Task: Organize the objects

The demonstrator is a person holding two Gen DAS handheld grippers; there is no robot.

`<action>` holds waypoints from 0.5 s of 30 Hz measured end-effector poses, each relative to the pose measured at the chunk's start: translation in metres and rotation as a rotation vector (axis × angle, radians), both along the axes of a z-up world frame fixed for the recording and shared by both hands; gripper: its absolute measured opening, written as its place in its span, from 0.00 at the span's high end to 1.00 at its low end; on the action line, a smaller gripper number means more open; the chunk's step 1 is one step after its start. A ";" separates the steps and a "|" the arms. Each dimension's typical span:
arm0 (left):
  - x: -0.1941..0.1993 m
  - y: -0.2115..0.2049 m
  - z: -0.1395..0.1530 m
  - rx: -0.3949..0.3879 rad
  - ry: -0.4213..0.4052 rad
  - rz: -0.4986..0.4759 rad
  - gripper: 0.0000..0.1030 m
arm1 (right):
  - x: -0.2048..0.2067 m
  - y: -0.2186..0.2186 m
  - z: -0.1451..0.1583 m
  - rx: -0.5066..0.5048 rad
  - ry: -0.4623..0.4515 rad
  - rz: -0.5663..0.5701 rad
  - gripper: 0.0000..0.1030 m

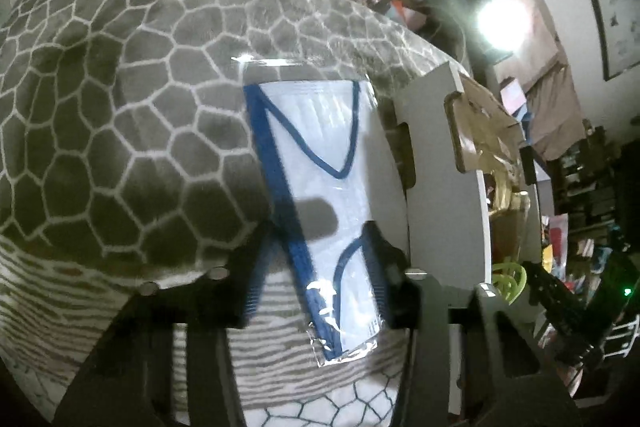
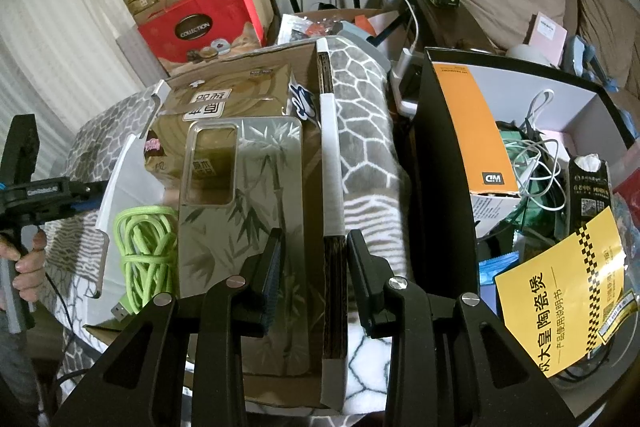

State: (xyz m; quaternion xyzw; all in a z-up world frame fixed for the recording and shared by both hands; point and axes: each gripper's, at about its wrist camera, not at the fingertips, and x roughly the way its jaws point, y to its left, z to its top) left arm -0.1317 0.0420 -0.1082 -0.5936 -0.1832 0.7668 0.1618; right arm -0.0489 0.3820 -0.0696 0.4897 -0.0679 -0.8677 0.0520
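Observation:
A face mask packet [image 1: 320, 155], white with blue loops in clear wrap, lies lengthwise on the grey honeycomb blanket [image 1: 120, 107]. My left gripper [image 1: 320, 239] stands open astride its near half. The right finger is at the packet's edge, and a strip of blanket shows beside the left finger. My right gripper [image 2: 315, 239] is open over a cardboard box, with the white-taped box wall [image 2: 332, 187] between its fingers. Inside the box lie a bamboo-print phone case [image 2: 256, 211], a coiled green cable [image 2: 146, 247] and a tissue pack [image 2: 224, 95].
A black box [image 2: 432, 167] at the right holds cables, an orange carton [image 2: 472, 131] and a yellow leaflet [image 2: 560, 287]. Red gift boxes [image 2: 200, 23] are stacked behind. A hand [image 2: 28, 263] shows at the far left. A lamp [image 1: 500, 23] glares at the right.

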 end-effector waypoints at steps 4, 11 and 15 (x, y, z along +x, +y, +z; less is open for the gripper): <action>-0.006 -0.004 -0.009 0.112 -0.039 0.001 0.86 | 0.000 0.000 0.000 0.002 0.000 0.001 0.68; -0.007 -0.003 0.000 0.155 -0.026 -0.011 0.93 | 0.000 0.000 0.001 0.003 -0.001 0.001 0.68; -0.001 0.001 0.025 0.173 0.020 -0.032 0.96 | 0.001 0.000 -0.001 0.003 0.001 0.000 0.68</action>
